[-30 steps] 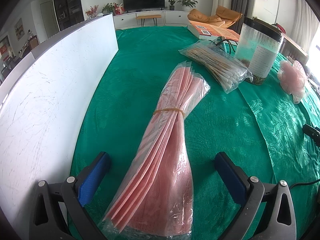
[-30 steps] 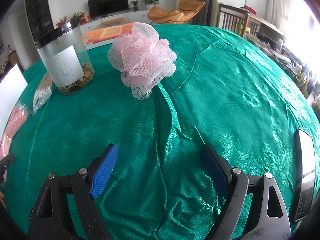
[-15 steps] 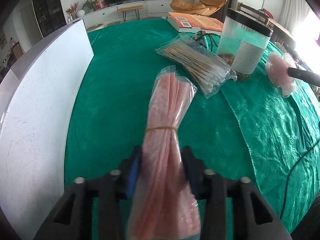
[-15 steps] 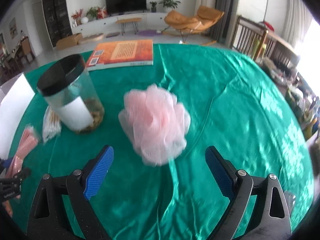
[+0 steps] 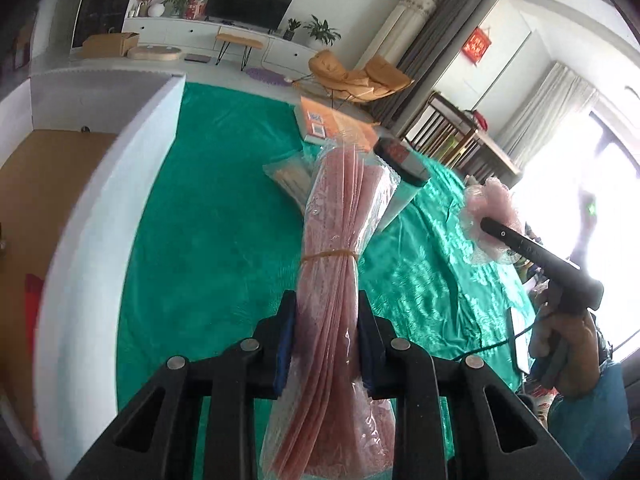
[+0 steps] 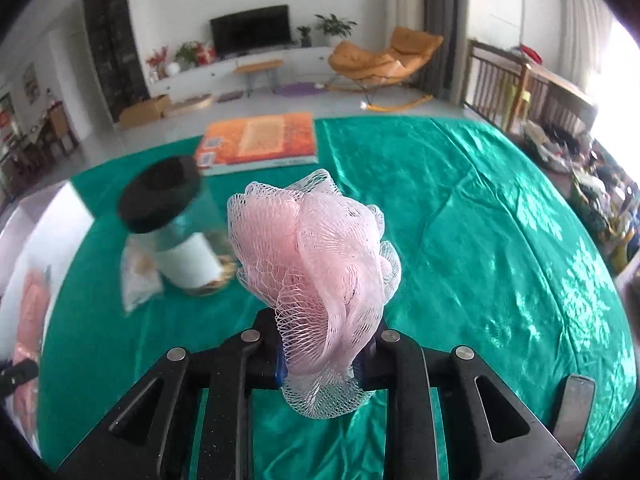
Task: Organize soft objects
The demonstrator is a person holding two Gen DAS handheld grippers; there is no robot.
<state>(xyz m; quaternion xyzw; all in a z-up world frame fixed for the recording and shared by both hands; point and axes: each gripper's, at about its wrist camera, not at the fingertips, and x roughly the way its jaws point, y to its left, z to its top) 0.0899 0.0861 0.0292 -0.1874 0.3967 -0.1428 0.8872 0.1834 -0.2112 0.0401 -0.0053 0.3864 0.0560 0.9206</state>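
Note:
My left gripper (image 5: 326,312) is shut on a pink bundle of sheets in clear plastic (image 5: 340,248), bound by a rubber band, and holds it lifted above the green tablecloth (image 5: 224,232). My right gripper (image 6: 324,336) is shut on a pink mesh bath puff (image 6: 316,248) and holds it above the cloth. The puff (image 5: 490,212) and the right gripper's body also show at the right of the left wrist view. The pink bundle (image 6: 30,308) shows at the left edge of the right wrist view.
A white box wall (image 5: 100,208) stands along the left. A clear jar with a black lid (image 6: 172,216), a bag of cotton swabs (image 5: 288,180) and an orange book (image 6: 260,140) lie on the cloth. A phone (image 6: 572,412) lies at the right.
Both grippers have closed, the left on the pink bundle, the right on the bath puff, and both objects have been lifted off the cloth.

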